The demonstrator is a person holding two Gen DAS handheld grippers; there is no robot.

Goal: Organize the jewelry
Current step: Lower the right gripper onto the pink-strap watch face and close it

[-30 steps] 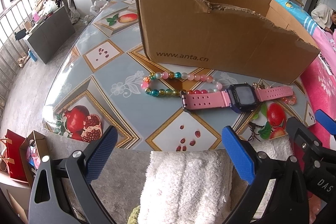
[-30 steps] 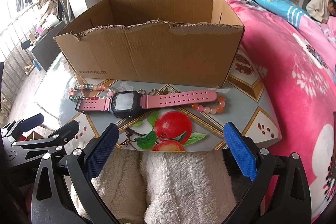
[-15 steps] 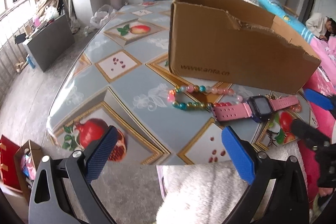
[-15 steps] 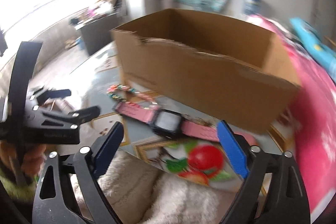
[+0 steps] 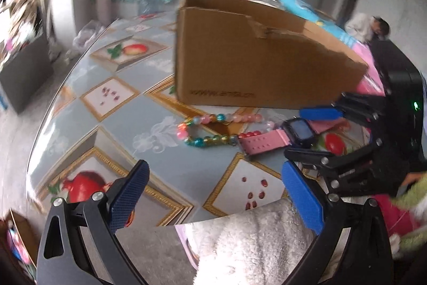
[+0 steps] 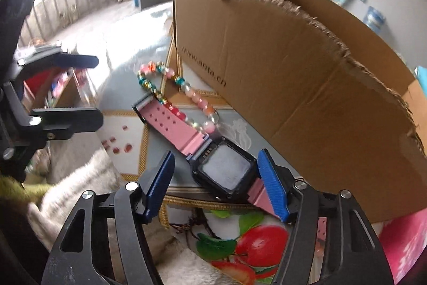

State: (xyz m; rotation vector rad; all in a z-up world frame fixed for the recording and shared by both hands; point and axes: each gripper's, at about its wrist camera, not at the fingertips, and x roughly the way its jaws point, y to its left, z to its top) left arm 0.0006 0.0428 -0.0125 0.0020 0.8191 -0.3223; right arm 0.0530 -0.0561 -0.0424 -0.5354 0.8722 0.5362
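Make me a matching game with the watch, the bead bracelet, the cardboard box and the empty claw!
Things:
1. watch
2. bead bracelet
3. cardboard box
4. left claw

Places or states:
A. standing open-topped behind the jewelry, with a torn front edge
B. open over the table edge, with nothing between its fingers
C. lying flat between the right claw's blue fingers, which have just been closing
D. a colourful loop partly under a pink strap

Pairs: 1-C, 2-D, 3-A, 4-B

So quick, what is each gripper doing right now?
Left gripper: open, holding nothing.
Right gripper: open, jaws just been closing around the watch, not yet pressing it.
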